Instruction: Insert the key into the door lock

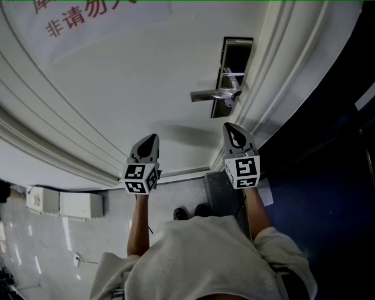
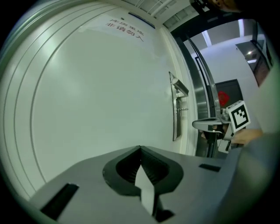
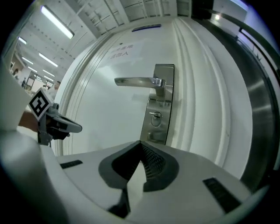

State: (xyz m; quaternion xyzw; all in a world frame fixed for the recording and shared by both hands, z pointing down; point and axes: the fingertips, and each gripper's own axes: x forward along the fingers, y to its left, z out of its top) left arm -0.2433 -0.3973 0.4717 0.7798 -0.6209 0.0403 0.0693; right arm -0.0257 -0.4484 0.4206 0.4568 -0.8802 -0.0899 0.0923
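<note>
- Carried on the white door point(image 1: 146, 76): one notice point(image 1: 88, 14) in red Chinese characters, cropped by the head view's top edge; legible on its lower line "非请勿", with the following character cut off.
- Printed on the marker cubes point(image 1: 140, 179): black-and-white square patterns only, no readable words.
- Counted at the scene: one door, one steel lock plate point(image 3: 159, 103), one lever handle point(image 3: 138, 81), one keyhole point(image 3: 156, 117), two hand-held grippers, two cubes, two dark shoes point(image 1: 190, 212) on the floor below.
- Seen at the keyhole, directly beneath the lever handle: what looked like a small silvery key point(image 3: 151, 114), seated in the lock with only a short stub jutting out from the plate; too small for teeth or stamping to be made out.
- Held up before the plain middle of the door, well to the side of the lock: left gripper point(image 1: 153, 136), jaws pressed together on nothing.
- Raised just below the lock plate, near the door's moulded edge: right gripper point(image 1: 230, 126), jaws likewise closed tight and empty, apart from the key.
</note>
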